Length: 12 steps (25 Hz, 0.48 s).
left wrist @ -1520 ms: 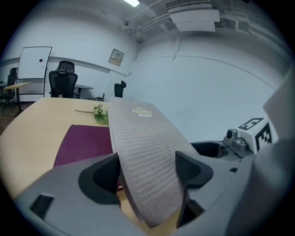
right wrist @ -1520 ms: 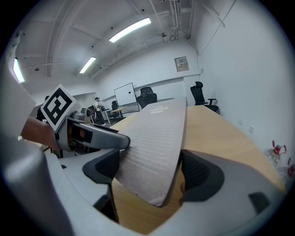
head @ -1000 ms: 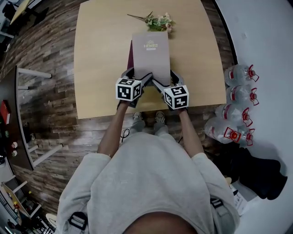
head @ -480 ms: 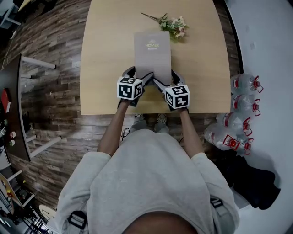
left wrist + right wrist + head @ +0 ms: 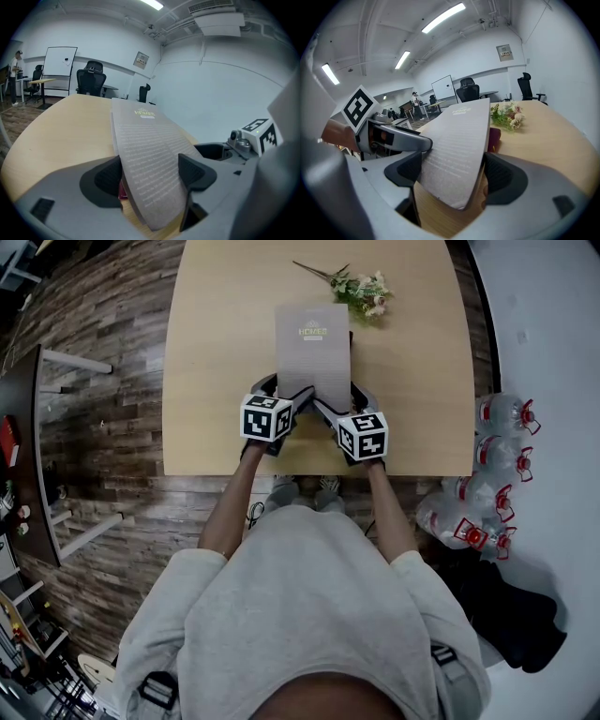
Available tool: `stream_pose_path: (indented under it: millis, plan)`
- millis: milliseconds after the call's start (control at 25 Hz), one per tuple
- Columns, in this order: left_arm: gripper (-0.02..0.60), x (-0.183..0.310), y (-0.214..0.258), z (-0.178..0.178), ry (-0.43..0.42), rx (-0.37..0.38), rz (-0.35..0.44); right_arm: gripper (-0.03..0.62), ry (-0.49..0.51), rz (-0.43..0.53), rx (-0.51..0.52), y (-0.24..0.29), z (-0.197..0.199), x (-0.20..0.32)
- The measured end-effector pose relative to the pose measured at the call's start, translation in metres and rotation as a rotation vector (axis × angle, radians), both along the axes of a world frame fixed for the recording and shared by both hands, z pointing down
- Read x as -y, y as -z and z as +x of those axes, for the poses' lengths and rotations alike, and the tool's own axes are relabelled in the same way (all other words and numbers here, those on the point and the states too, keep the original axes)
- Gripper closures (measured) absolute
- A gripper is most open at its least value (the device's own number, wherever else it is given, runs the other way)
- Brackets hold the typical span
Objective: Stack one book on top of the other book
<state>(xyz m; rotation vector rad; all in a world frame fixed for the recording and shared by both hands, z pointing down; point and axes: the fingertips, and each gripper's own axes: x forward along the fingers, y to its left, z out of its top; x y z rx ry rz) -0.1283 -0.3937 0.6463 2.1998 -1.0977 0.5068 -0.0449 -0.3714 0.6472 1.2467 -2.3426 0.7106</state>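
A grey book (image 5: pixel 313 343) lies lengthwise on the tan table (image 5: pixel 216 352), its near end raised between both grippers. Under it is a maroon book, of which only a sliver shows (image 5: pixel 122 190) (image 5: pixel 494 138). My left gripper (image 5: pixel 284 392) is shut on the grey book's near left corner (image 5: pixel 145 154). My right gripper (image 5: pixel 341 399) is shut on the near right corner (image 5: pixel 457 145). The jaws of both stand wide, with the cover slanting between the pads. Most of the maroon book is hidden beneath the grey one.
A spray of flowers (image 5: pixel 361 287) lies on the table just beyond the books. Several large water bottles (image 5: pixel 497 427) stand on the floor to the right of the table. A dark side table (image 5: pixel 37 427) is at the left.
Both grippers and the grey book have moved a little forward and down. The maroon strip that showed along the grey book's left edge is now covered.
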Motion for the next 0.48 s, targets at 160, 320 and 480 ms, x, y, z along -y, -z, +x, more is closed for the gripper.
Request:
stream_pose_path:
  millis: [160,320,480]
  plan:
    - [0.202,0.004,-0.004,-0.001,0.002,0.005,-0.013,0.172,0.002,-0.015,0.003,-0.005,-0.001,0.004]
    - [0.202,0.007,-0.010,-0.001,0.002,0.010,-0.024,0.172,0.001,-0.031,0.009,-0.011,-0.001,0.008]
    - [0.202,0.011,-0.015,-0.001,0.000,0.019,-0.034,0.172,-0.001,-0.044,0.015,-0.016,0.000,0.011]
